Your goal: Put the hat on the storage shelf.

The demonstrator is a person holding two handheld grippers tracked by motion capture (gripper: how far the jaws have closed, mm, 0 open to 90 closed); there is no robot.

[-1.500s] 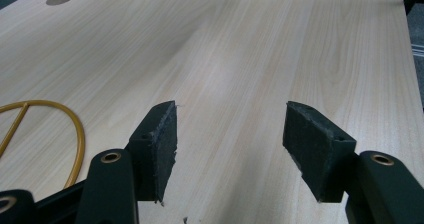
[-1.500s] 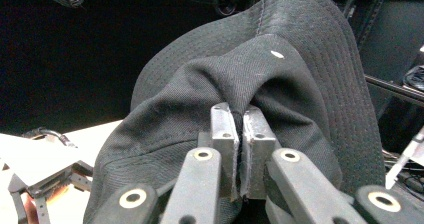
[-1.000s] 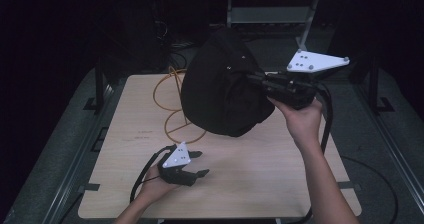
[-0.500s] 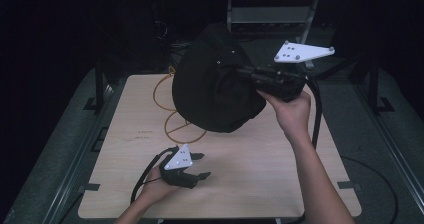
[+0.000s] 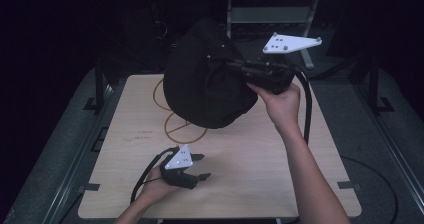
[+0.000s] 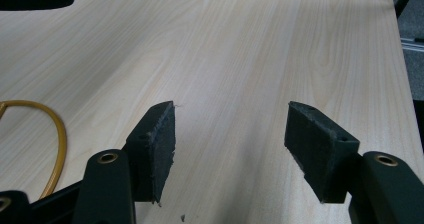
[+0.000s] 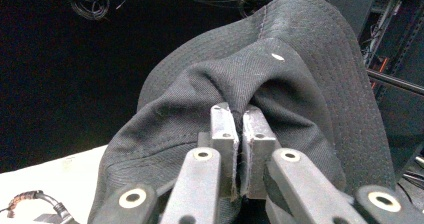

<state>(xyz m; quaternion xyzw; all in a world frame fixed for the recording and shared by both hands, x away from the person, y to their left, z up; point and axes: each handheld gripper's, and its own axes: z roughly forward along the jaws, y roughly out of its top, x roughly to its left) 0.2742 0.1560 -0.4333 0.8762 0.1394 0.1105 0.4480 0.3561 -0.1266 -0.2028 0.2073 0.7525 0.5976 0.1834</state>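
A black cloth hat (image 5: 202, 86) hangs in the air over the far half of the wooden table (image 5: 250, 159). My right gripper (image 5: 234, 70) reaches in from the right, shut on a fold of the hat's fabric. In the right gripper view the two jaws (image 7: 241, 115) are pressed together on that pinched cloth, and the hat (image 7: 310, 84) bulges up behind them. My left gripper (image 5: 202, 166) rests low on the table near the front left, open. In the left gripper view the open jaws (image 6: 230, 134) show nothing but bare wood between the pads.
An orange cable (image 5: 172, 126) loops on the table under the hat, and a stretch of the orange cable (image 6: 59, 139) also lies left of the left jaws. Dark racks and frames stand beyond the far edge. Grey floor surrounds the table.
My right gripper has carried the hat to the left and slightly upward in the high view. The left gripper has stayed where it was, still open.
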